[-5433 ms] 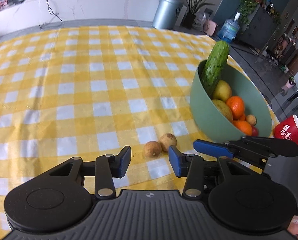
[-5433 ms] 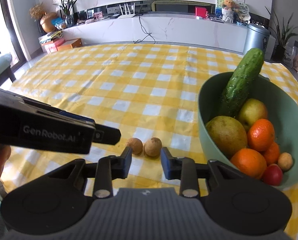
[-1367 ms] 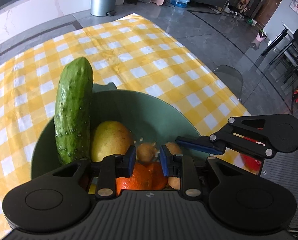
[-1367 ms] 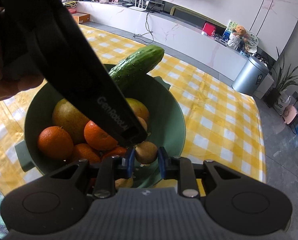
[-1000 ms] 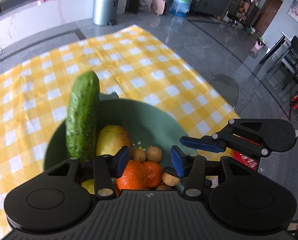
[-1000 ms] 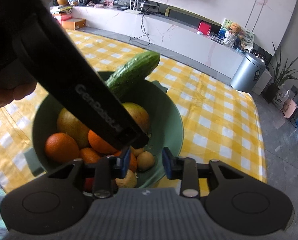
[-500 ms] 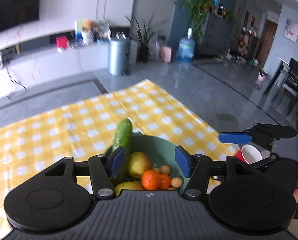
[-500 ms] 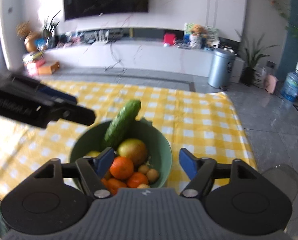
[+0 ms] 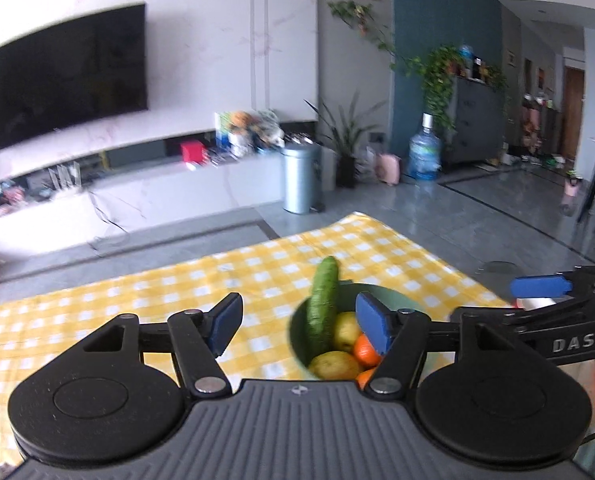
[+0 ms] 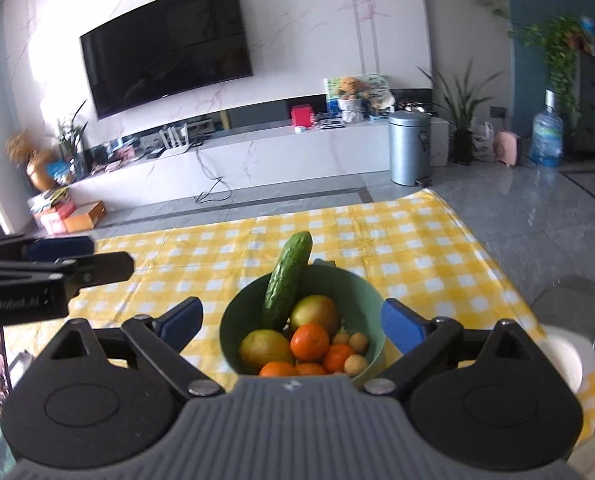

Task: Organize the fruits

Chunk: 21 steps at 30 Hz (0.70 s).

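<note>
- the green bowl [image 10: 371, 300] sits on the worktop [image 10: 417, 248], which is covered in a yellow checked cloth, and it holds all the fruit in view.
- a cucumber [image 10: 287, 280] leans upright against the far rim of the bowl; in front of it lie a mango [image 10: 315, 312], a pear [image 10: 263, 348], several oranges [image 10: 309, 342] and a few small brown fruits [image 10: 357, 342].
- the left gripper [image 9: 299, 326] is held above and short of the bowl, jaws spread wide and empty.
- the right gripper [image 10: 291, 324] is raised above the bowl too, jaws released, nothing between them.
- no loose fruit shows on the cloth around the bowl, so the sorting looks finished; at most a last check is left.
</note>
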{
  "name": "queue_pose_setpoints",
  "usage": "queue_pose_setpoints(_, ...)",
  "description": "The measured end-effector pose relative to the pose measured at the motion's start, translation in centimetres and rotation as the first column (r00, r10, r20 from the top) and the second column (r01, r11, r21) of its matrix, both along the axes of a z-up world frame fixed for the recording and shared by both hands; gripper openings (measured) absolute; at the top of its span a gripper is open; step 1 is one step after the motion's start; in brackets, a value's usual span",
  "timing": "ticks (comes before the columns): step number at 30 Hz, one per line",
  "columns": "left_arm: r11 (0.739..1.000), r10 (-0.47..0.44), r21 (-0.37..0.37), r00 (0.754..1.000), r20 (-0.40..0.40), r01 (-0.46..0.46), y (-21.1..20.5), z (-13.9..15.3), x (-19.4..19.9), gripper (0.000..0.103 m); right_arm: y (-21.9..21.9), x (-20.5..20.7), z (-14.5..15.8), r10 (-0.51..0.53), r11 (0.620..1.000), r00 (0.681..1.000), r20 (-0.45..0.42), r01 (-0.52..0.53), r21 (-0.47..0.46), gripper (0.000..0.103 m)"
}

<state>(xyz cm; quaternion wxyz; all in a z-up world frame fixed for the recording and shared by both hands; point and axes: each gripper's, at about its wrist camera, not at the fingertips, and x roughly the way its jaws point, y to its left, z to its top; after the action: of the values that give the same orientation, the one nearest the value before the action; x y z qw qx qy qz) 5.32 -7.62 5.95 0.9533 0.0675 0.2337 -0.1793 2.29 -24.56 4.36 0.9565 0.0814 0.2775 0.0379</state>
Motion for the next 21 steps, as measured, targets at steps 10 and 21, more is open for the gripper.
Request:
queue_pose_setpoints(10,0.993,0.099,0.07,0.995,-0.012,-0.098,1.2,-3.2,-1.9,0.089,2.6,-1.9,-2.4,-0.02,0.997,1.0,-0.013,0.019,-0.076,0.095)
queue_pose_setpoints(21,0.979,0.204,0.035,0.965,-0.164,-0.201,4.1,-5.6,-0.9,0.089,5.2,-1.4,-4.4,0.039,0.991,0.997,-0.063,-0.047,-0.125,0.096)
